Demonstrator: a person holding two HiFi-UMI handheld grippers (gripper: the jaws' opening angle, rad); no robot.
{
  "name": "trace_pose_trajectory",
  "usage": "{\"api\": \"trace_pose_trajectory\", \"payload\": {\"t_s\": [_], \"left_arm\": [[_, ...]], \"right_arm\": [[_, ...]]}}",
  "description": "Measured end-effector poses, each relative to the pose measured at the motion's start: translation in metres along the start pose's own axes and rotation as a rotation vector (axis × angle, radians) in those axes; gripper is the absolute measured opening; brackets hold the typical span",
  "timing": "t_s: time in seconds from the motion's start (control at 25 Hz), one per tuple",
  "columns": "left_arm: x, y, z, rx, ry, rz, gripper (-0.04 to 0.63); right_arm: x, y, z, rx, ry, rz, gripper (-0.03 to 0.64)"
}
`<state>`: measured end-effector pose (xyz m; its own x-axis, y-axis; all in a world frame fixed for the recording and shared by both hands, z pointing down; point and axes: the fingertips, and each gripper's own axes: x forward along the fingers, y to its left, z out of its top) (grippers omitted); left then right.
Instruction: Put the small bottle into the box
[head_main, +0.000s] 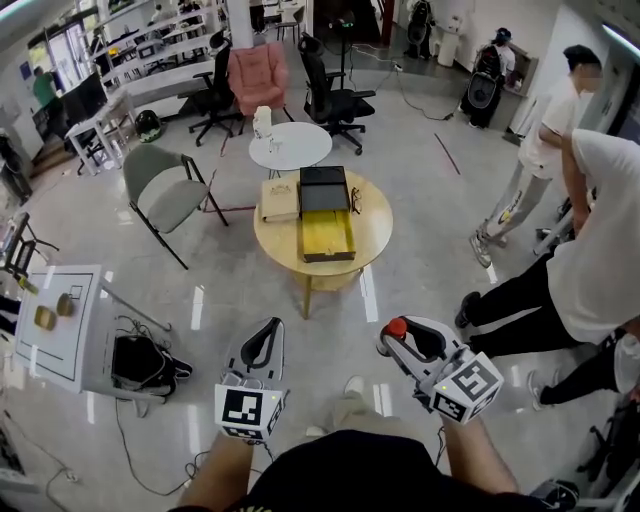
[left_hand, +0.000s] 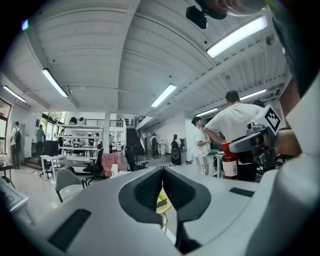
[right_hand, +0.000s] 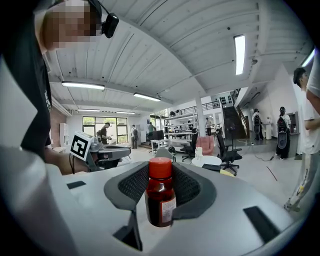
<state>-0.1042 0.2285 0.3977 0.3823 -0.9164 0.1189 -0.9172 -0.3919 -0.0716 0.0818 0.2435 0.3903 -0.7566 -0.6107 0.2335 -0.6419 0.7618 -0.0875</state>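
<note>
The small bottle (head_main: 397, 327), dark red with a red cap, stands upright between the jaws of my right gripper (head_main: 402, 338), which is shut on it. In the right gripper view the bottle (right_hand: 160, 195) fills the gap between the ribbed pads. My left gripper (head_main: 262, 346) is level beside it, shut with nothing in it, and its pads (left_hand: 150, 187) meet. The box (head_main: 328, 235) lies open with a yellow lining and a black lid on the round wooden table (head_main: 290, 262), well ahead of both grippers.
A tan box (head_main: 280, 200) lies beside the open one. Behind are a white round table (head_main: 290, 147), a grey chair (head_main: 165, 190) and office chairs. People stand at the right (head_main: 590, 260). A white side table (head_main: 60, 325) and a black bag (head_main: 140, 362) are at the left.
</note>
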Motion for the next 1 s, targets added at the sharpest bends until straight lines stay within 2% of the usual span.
{"api": "trace_pose_trajectory", "payload": {"t_s": [0.32, 0.44, 0.64, 0.8, 1.0], "left_arm": [[0.049, 0.019, -0.008, -0.008, 0.062, 0.03, 0.02], [0.067, 0.025, -0.014, 0.012, 0.083, 0.037, 0.02], [0.094, 0.039, -0.003, 0.019, 0.021, 0.071, 0.019], [0.124, 0.048, 0.01, 0.029, 0.039, 0.08, 0.02], [0.145, 0.055, 0.011, -0.003, 0.023, 0.104, 0.02]], "right_arm": [[0.036, -0.038, 0.004, 0.011, 0.02, 0.043, 0.15], [0.052, -0.054, 0.006, 0.018, 0.021, 0.061, 0.15], [0.074, -0.085, 0.01, 0.03, 0.01, 0.071, 0.15], [0.088, -0.112, 0.023, 0.036, 0.0, 0.08, 0.15], [0.101, -0.131, 0.023, 0.039, 0.013, 0.102, 0.15]]}}
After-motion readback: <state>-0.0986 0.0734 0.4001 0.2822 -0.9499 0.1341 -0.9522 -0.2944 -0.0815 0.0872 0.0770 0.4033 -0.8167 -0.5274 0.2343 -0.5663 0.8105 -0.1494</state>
